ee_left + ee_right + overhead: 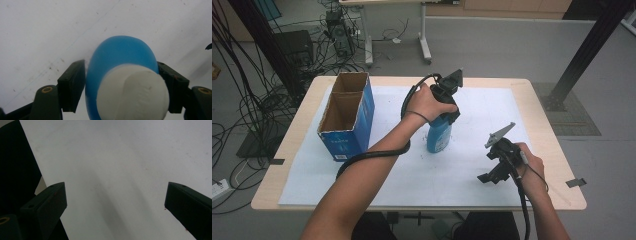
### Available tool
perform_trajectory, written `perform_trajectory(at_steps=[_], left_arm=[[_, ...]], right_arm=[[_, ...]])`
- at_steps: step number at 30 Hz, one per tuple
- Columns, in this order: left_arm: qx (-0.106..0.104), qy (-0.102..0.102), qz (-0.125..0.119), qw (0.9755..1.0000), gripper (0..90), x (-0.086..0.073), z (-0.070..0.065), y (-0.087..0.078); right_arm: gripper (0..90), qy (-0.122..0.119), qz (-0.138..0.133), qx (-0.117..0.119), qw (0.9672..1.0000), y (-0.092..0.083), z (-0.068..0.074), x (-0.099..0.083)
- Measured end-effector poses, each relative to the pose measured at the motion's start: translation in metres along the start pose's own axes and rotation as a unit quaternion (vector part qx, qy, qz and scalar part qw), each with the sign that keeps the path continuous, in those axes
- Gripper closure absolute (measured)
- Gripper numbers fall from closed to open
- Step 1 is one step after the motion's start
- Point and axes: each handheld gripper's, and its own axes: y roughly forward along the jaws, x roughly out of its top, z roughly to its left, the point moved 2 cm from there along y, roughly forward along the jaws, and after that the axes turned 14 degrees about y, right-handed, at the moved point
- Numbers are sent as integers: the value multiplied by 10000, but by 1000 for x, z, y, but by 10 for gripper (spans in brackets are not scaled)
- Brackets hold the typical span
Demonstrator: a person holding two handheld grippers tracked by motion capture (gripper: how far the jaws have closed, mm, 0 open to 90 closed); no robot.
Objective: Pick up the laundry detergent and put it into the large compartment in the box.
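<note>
A blue bottle (439, 137) with a white cap (132, 92) stands upright in the middle of the white sheet (482, 110). My left gripper (443, 119) comes down on it from above. In the left gripper view this gripper (121, 85) has one black pad on each side of the bottle's (117, 52) upper body, both against it. My right gripper (490, 178) hovers over the sheet near the front right, apart from the bottle. Its jaws (115, 202) stand wide open with only bare sheet between them.
An open blue cardboard box (347, 115) with two compartments stands at the sheet's left end. The wooden table (539, 107) ends just right of my right hand. Cables, a black post and table legs stand on the floor beyond the far edge.
</note>
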Motion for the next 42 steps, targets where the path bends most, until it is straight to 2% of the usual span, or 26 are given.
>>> perform_trajectory(at_steps=[8,21,42], left_arm=[[-19,0,31,10000,364,0,-1,0],[-3,-45,12,10000,366,0,-1,0],[28,-3,1,10000,367,-1,-2,0]], right_arm=[[41,10,-3,-9,10000,0,-1,0],[41,11,-3,-10,10000,0,-1,0],[41,16,-6,-20,10000,0,0,0]])
